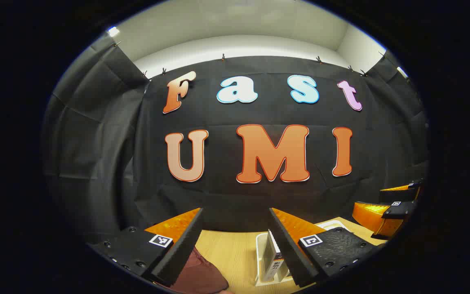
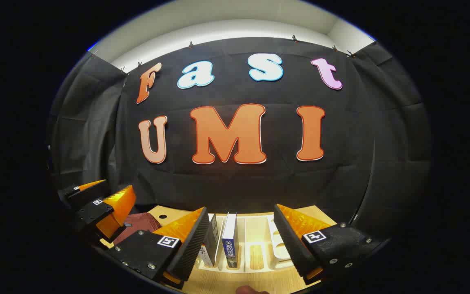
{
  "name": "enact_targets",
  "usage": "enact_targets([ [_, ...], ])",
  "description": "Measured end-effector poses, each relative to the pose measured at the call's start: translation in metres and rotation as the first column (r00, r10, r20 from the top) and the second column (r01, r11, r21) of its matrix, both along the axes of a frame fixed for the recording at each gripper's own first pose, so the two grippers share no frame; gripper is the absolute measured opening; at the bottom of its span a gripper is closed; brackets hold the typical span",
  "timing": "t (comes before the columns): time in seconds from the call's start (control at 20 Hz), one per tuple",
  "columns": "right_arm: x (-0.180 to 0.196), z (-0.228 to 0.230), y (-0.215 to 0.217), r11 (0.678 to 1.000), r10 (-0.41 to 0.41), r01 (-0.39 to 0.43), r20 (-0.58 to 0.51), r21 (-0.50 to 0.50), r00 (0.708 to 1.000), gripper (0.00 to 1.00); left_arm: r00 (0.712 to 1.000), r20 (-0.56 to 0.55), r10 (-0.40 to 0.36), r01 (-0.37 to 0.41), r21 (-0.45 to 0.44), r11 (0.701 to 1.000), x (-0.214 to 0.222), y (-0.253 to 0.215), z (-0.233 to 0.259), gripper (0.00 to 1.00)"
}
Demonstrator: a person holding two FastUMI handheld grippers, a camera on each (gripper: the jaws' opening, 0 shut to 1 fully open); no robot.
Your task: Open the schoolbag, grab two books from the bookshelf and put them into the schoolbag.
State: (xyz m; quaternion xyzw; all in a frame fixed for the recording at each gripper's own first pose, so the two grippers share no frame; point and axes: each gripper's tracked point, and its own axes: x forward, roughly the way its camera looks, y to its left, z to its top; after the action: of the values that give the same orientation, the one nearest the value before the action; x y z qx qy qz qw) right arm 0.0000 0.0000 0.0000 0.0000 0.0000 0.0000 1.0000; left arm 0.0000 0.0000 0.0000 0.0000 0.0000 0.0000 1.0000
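Two books (image 2: 223,241) stand upright side by side in the slots of a pale rack-style bookshelf (image 2: 278,245) on the wooden worktop (image 2: 235,281), directly ahead in the right gripper view. Neither has been lifted, so the fetching part of the task looks untouched. The right gripper (image 2: 241,237) hovers above and in front of them with its fingers spread wide apart and nothing between them. The left gripper (image 1: 235,241) is likewise spread wide and empty, held above the worktop. A dark red fabric shape, most likely the schoolbag (image 1: 202,273), lies low on the worktop below it, left of the bookshelf; too little of it shows to tell whether it is open. By this judgement everything is left to do, perhaps barring the opening. The blue book carries pale characters running down its spine, too small to read with confidence; the gripper bodies bear small square black-and-white marker tags.
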Motion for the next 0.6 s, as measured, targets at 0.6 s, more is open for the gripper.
enact_targets([
  [0.6, 0.0014, -0.0025, -0.0011, 1.0, 0.001, -0.001, 0.004, -0.008, 1.0, 0.94, 1.0, 0.009, -0.012, 0.011, 0.019, 1.0, -0.003, -0.0018, 0.0016, 0.99],
])
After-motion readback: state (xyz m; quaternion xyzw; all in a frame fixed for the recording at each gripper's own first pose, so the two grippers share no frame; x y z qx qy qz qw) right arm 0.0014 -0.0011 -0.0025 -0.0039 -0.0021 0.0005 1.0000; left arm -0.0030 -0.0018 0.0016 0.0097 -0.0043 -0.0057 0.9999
